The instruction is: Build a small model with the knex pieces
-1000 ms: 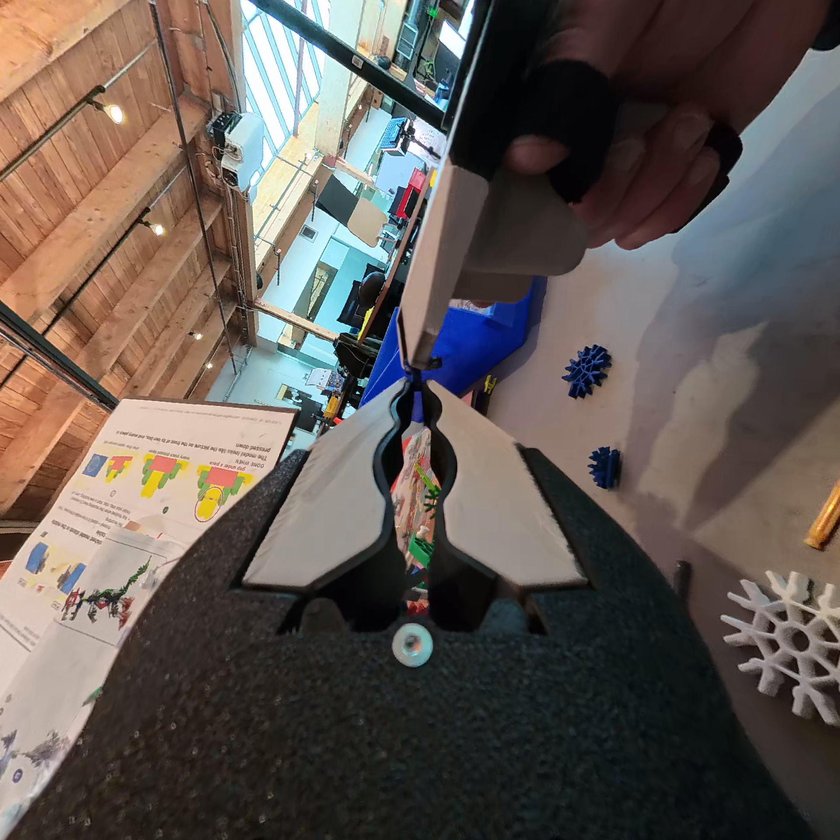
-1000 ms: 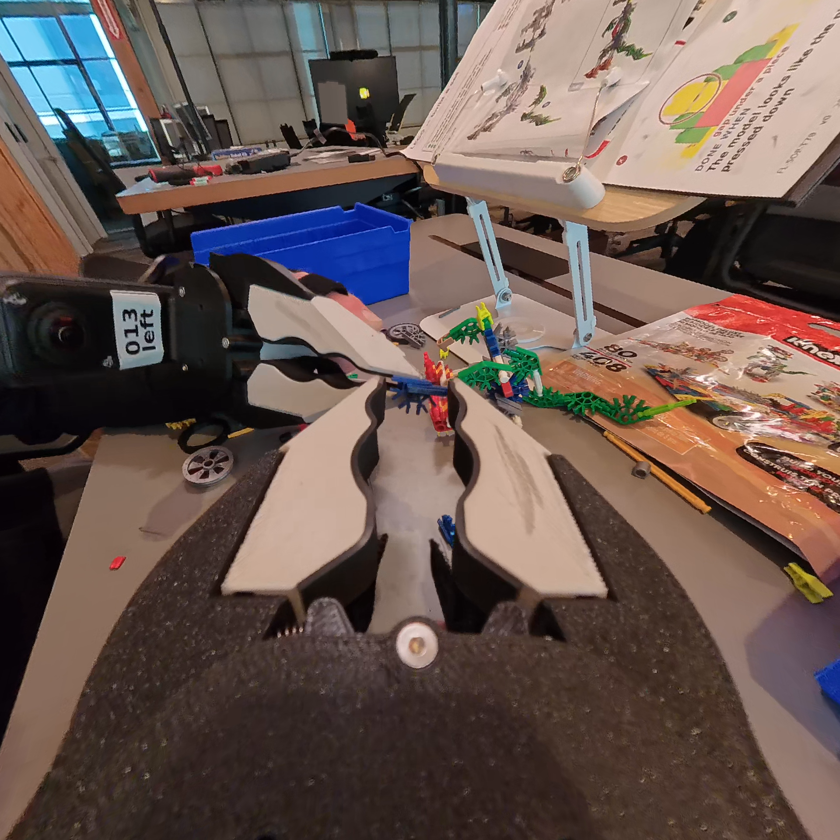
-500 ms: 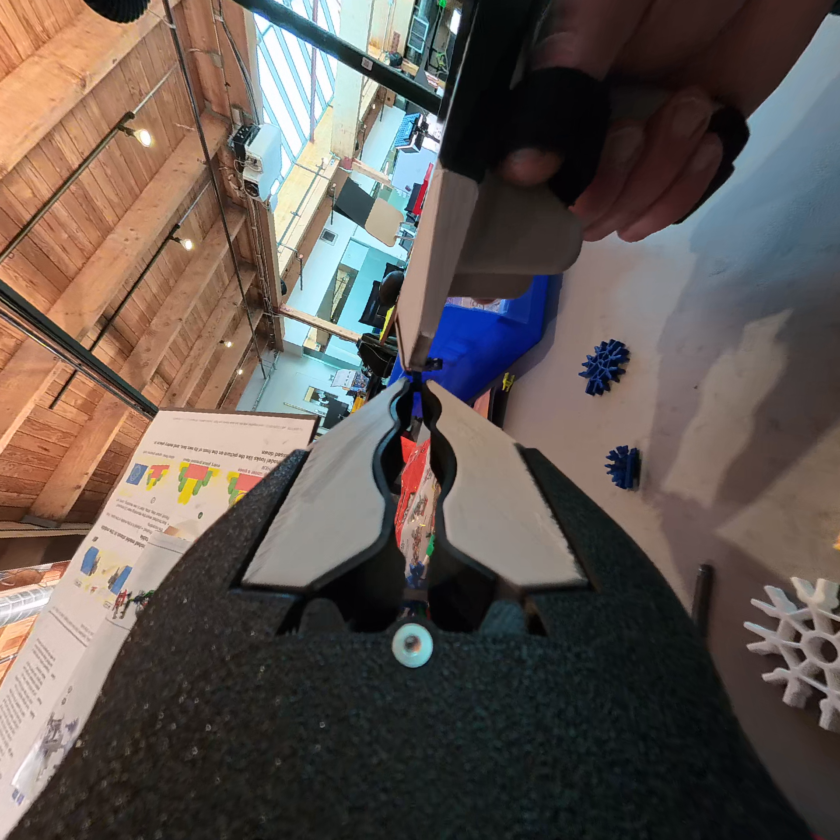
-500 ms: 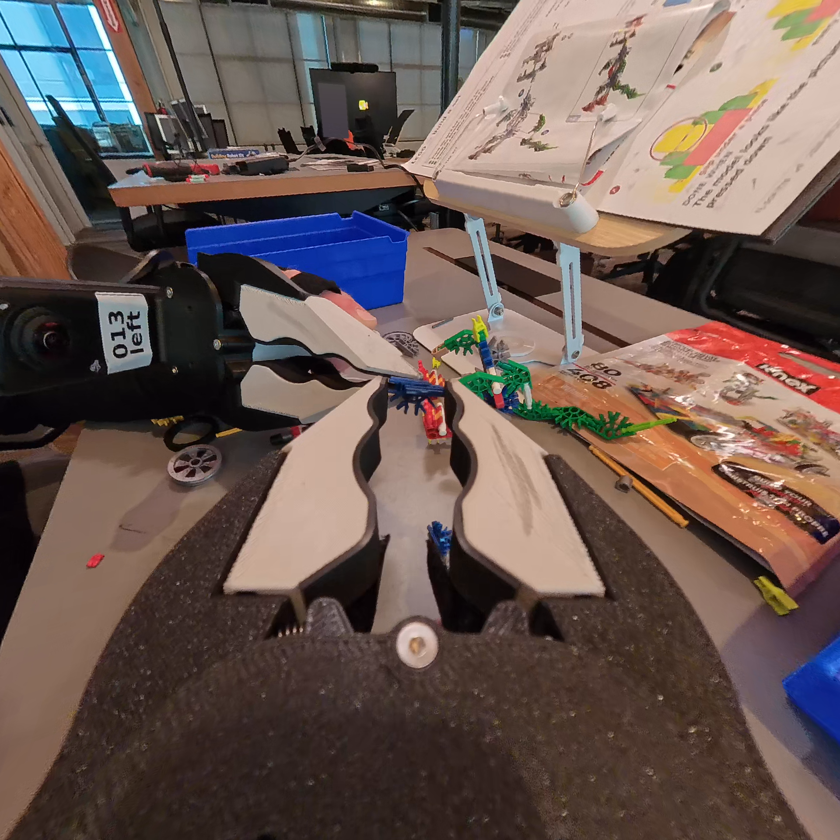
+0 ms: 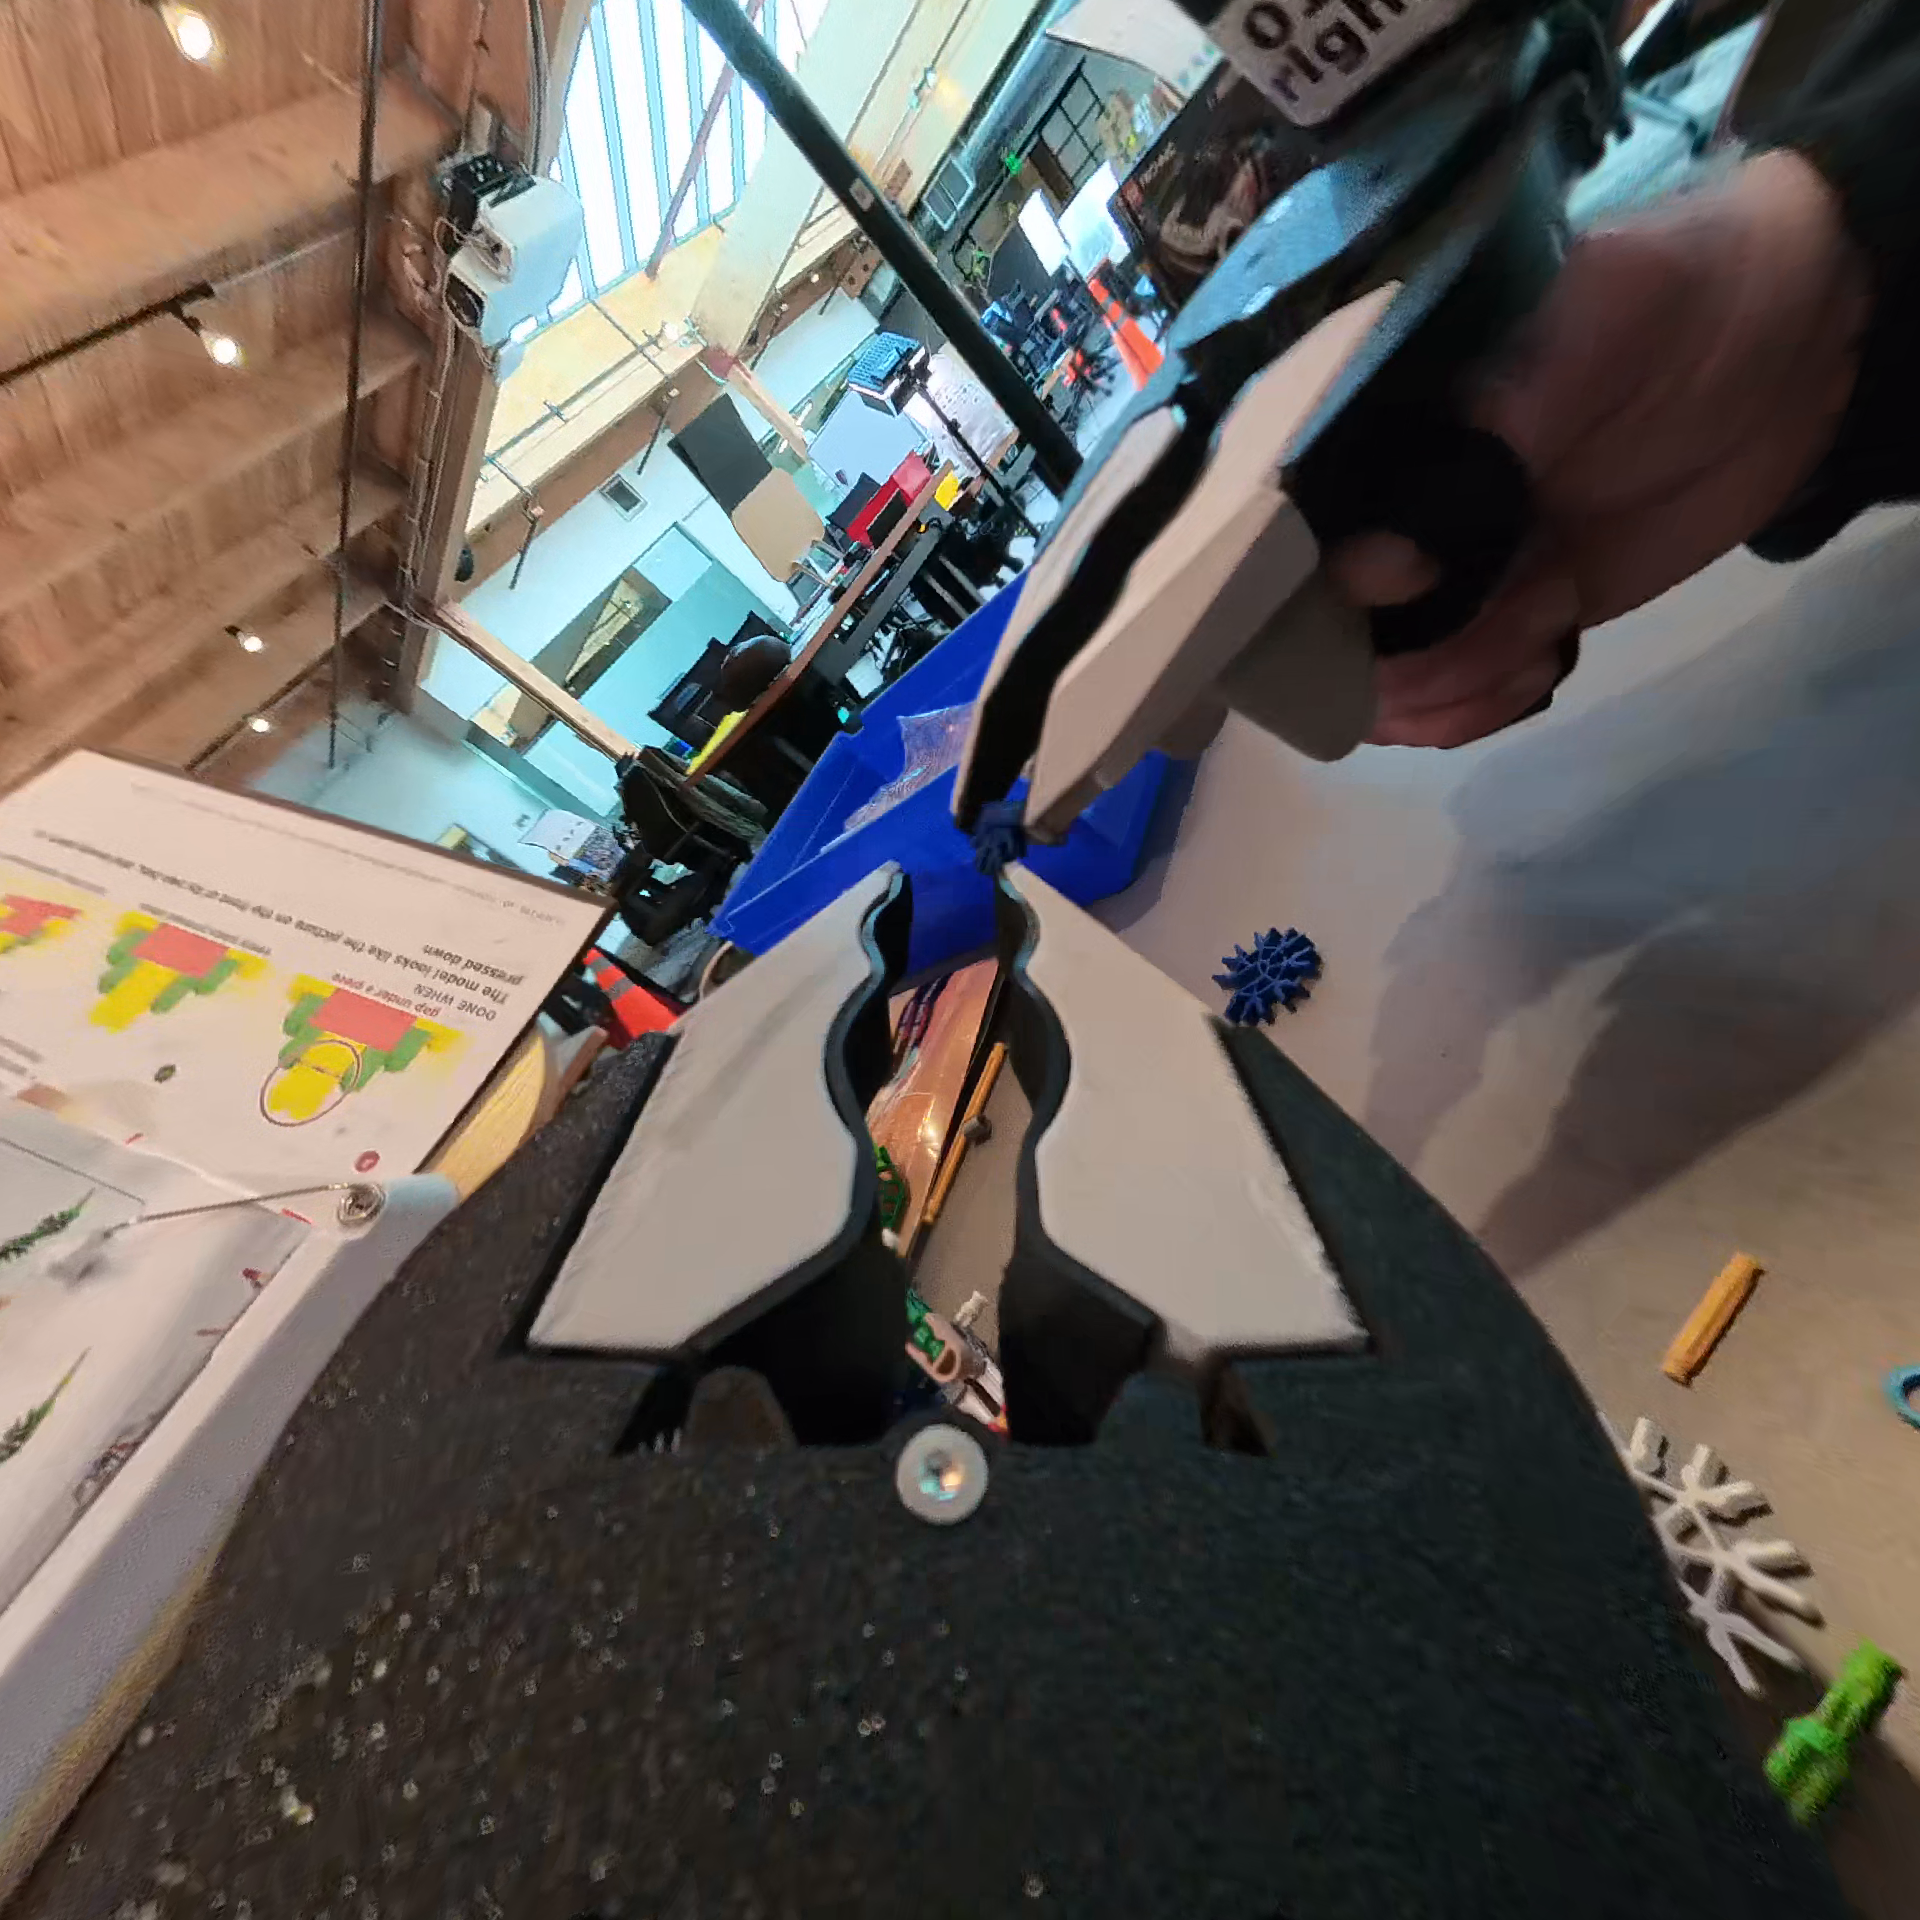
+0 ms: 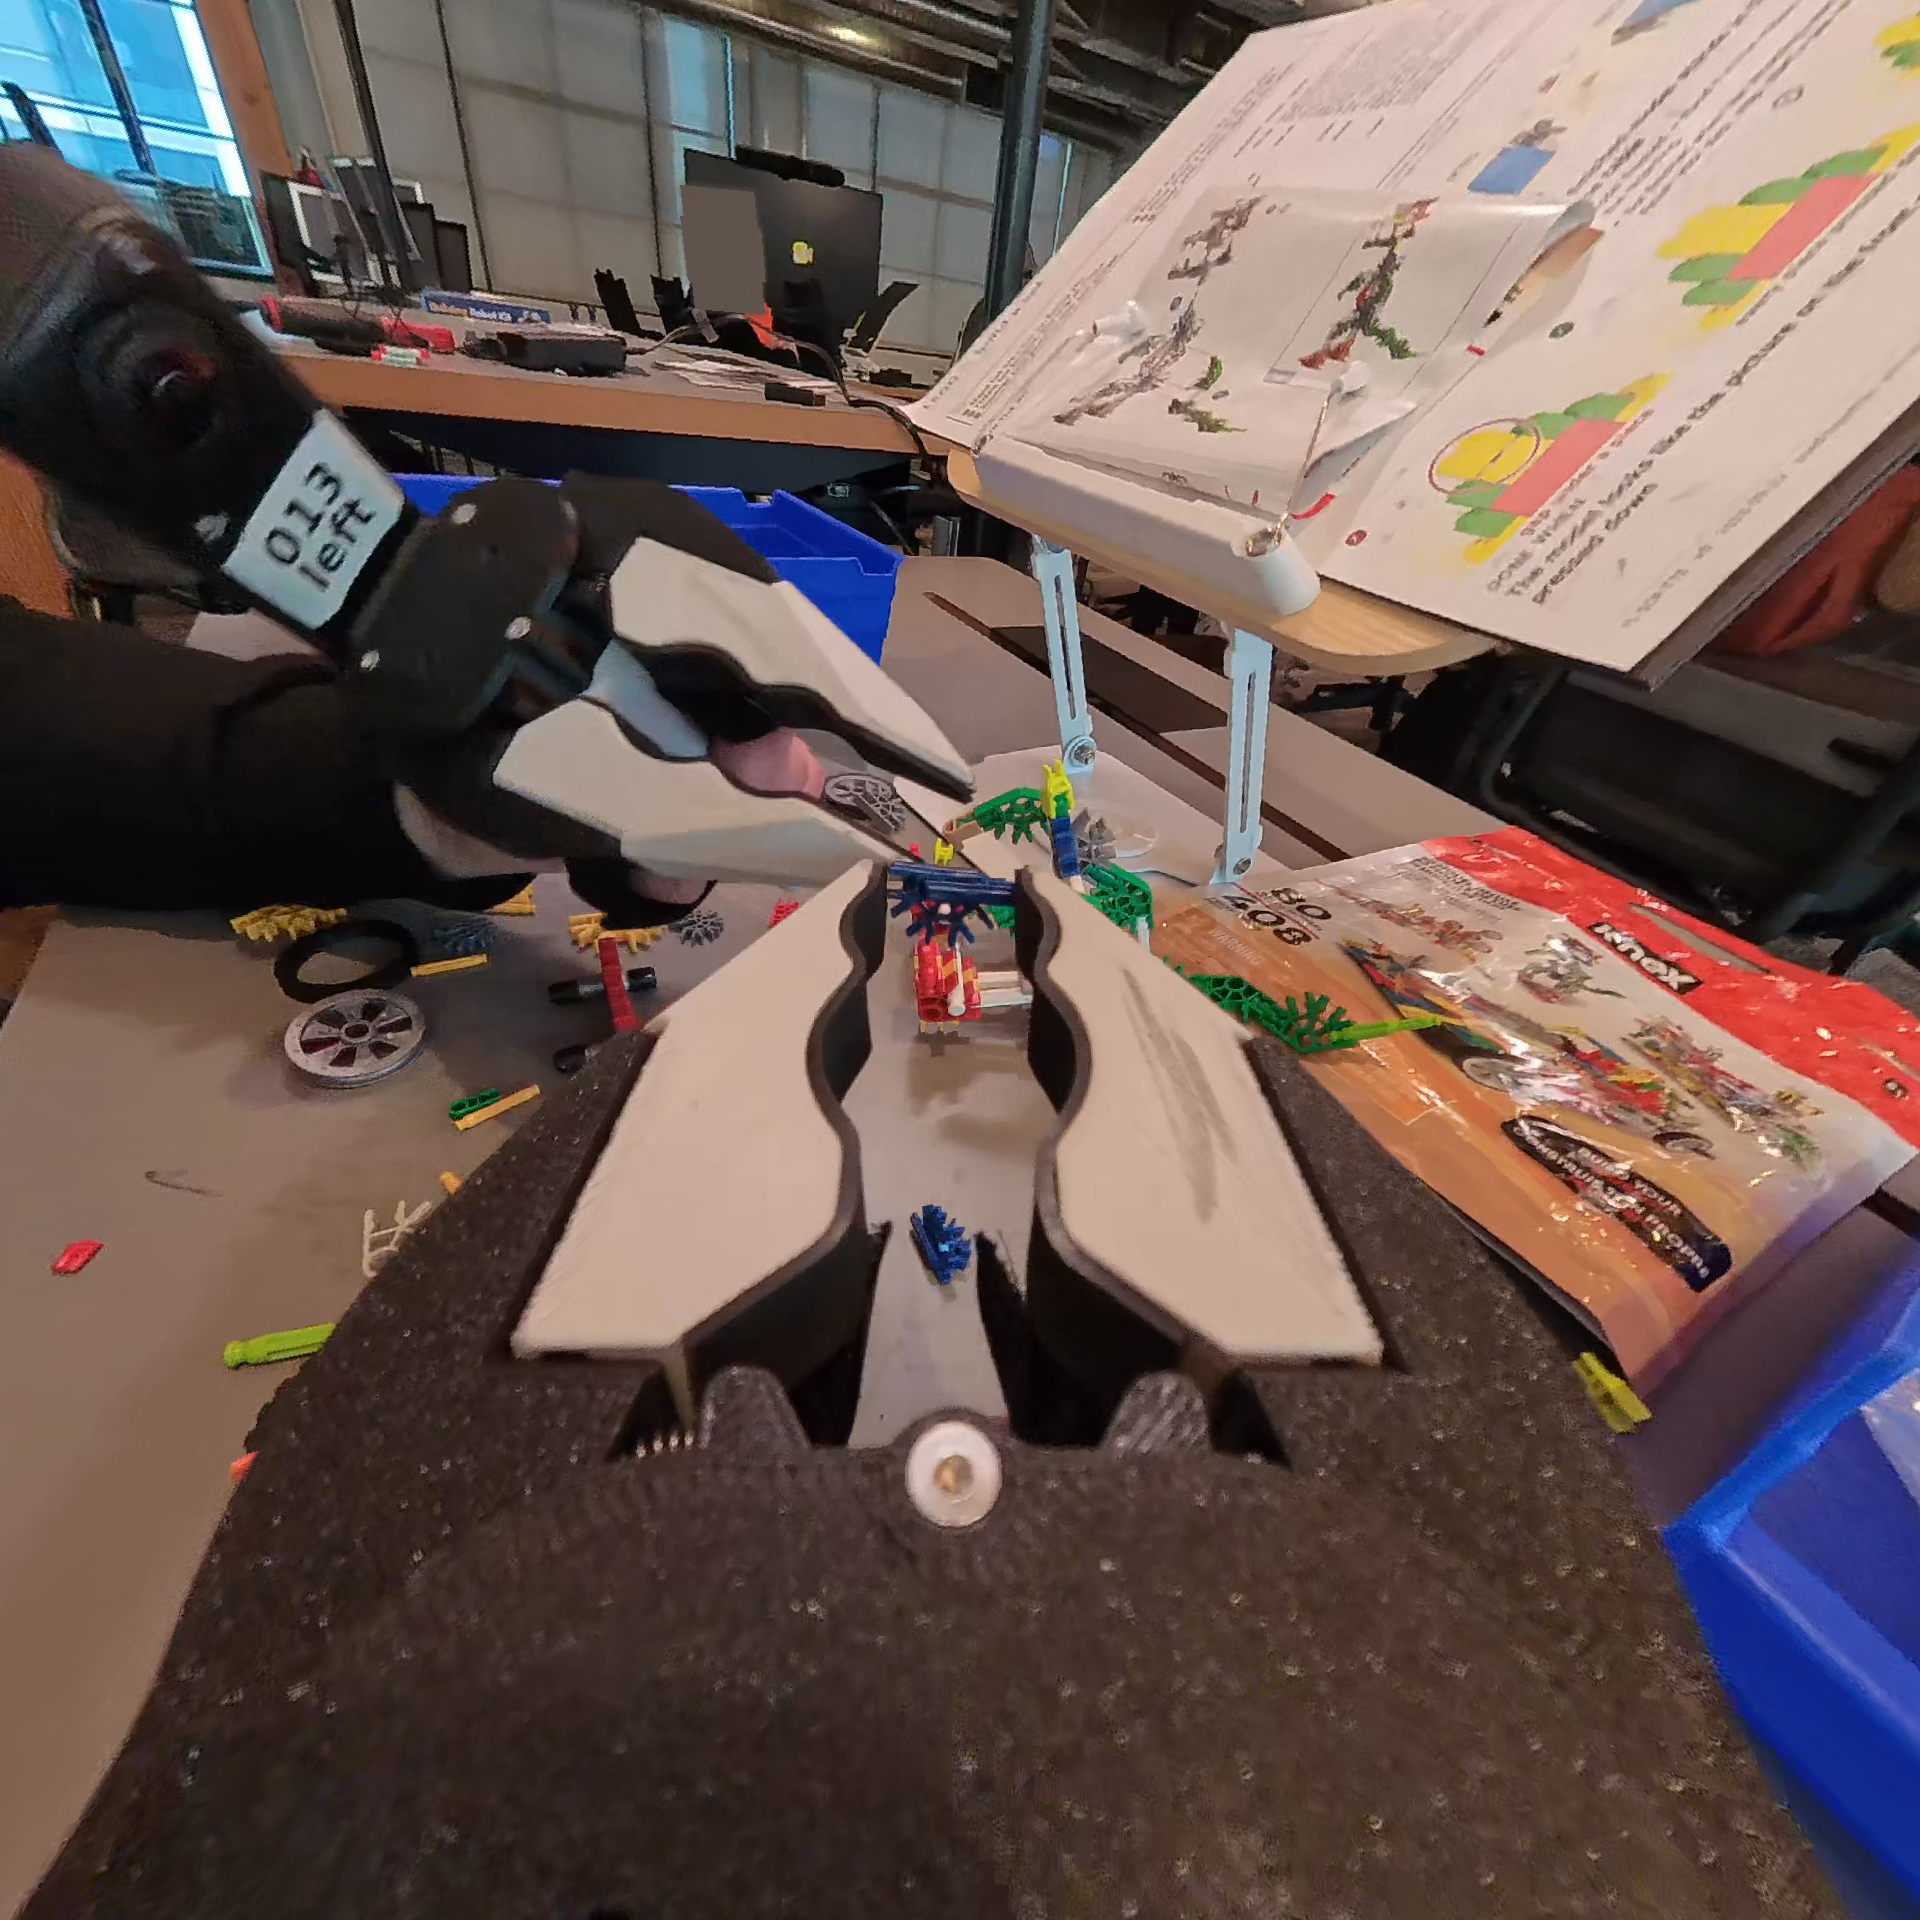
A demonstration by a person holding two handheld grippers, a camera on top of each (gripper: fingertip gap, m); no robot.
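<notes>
The grey counter (image 6: 156,1101) carries a tilted book stand with an open instruction booklet (image 6: 1475,343), a blue bin (image 5: 894,831), and a shiny red-and-orange toy bag (image 6: 1558,1039). Beside the bag lies a half-built model of green, red and blue plastic pieces (image 6: 1049,894). Loose parts are scattered near it: a small grey wheel (image 6: 355,1037) and a white snowflake-shaped connector (image 5: 1714,1558). The right claw (image 6: 951,883) is narrowed onto a blue rod with a blue spiky connector (image 6: 951,899) at its tips, held above the model. The left claw (image 5: 945,883) stands partly open with nothing between its tips, just beside the right claw's tips.
</notes>
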